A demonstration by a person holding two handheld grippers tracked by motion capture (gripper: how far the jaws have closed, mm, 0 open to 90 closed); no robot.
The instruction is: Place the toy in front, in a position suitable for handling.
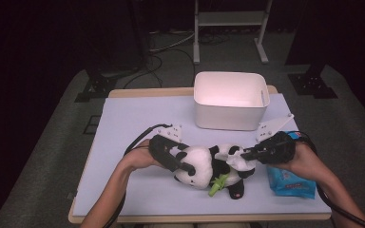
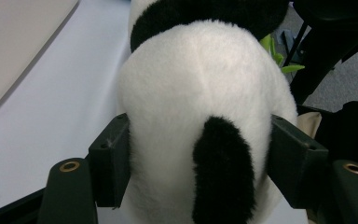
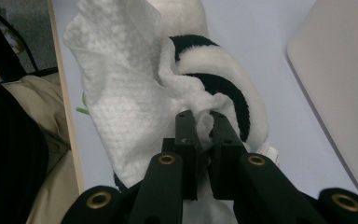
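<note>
The plush panda (image 1: 204, 166) lies on its side on the lavender tabletop (image 1: 128, 123), in front of the white bin (image 1: 230, 99). The left tool (image 1: 183, 164) is clamped on the panda's white head, one pad pressing each side, apparently to pin the toy steady while it is wiped. The right tool (image 1: 247, 154) has its jaws pinched together on a bunched corner of a white wet wipe (image 3: 121, 88), which drapes over the panda's black-and-white body, so the cloth can be dragged across the fur. A blue wipes pack (image 1: 290, 183) rests just beside the right hand, handy for a fresh sheet.
</note>
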